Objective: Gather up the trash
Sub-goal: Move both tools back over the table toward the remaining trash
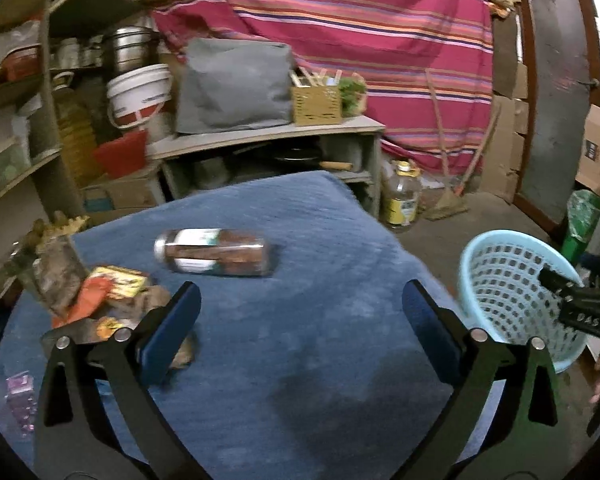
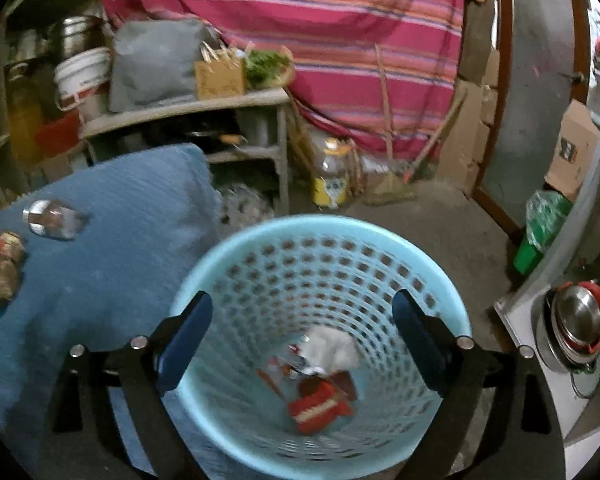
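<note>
Cluttered storeroom, blue-covered table point(image 1: 300, 360) beside a pale blue basket point(image 2: 380, 240) set within reach. Right gripper point(image 2: 302, 340) hangs over the basket, jaws apart and empty — wrappers point(image 2: 320, 400) lie inside. Left gripper point(image 1: 301, 324), jaws wide, faces the remaining bottle point(image 1: 216, 252) and wrapper heap point(image 1: 112, 292) on the table.

Legible text: white letters "DAS" on the black body of the right gripper point(image 1: 580, 316), left wrist view, right edge of frame. Labels on the bottle point(image 1: 216, 252) lying on the blue cloth point(image 1: 320, 320) and on the yellow-labelled floor jug point(image 1: 400, 200): blurred, unreadable.
</note>
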`<action>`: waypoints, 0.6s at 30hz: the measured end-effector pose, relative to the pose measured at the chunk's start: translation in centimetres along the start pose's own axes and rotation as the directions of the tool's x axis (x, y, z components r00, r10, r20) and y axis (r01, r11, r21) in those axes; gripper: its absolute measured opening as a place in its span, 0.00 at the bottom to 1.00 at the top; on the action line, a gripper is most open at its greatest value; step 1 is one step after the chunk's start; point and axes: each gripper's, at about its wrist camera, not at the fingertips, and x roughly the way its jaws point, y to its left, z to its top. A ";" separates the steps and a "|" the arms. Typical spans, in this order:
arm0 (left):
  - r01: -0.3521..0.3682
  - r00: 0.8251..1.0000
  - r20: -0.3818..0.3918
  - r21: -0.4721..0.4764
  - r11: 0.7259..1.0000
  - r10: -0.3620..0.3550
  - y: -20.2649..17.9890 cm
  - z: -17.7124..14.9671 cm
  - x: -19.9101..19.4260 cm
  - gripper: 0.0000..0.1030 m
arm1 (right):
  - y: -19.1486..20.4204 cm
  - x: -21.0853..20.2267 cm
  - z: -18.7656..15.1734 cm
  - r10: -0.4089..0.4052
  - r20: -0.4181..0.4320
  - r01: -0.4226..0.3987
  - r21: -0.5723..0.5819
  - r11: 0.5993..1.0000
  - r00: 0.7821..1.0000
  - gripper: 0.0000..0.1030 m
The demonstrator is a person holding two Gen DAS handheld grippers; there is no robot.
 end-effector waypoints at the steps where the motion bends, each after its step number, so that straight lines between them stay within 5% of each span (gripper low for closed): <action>1: -0.012 1.000 0.004 -0.002 1.000 0.012 0.7 -0.1 -0.2 0.95 | 0.7 -0.4 0.2 0.010 0.014 -0.010 -0.003 1.000 1.000 0.89; 12: -0.190 0.982 -0.025 -0.086 0.978 0.189 12.9 -2.4 -0.3 0.95 | 11.7 -3.1 0.7 0.164 0.112 -0.158 -0.056 0.986 0.980 0.94; 18: -0.330 0.944 -0.079 -0.147 0.933 0.321 19.8 -4.2 1.5 0.95 | 16.2 -2.4 0.1 0.191 0.100 -0.181 -0.099 0.979 0.976 0.96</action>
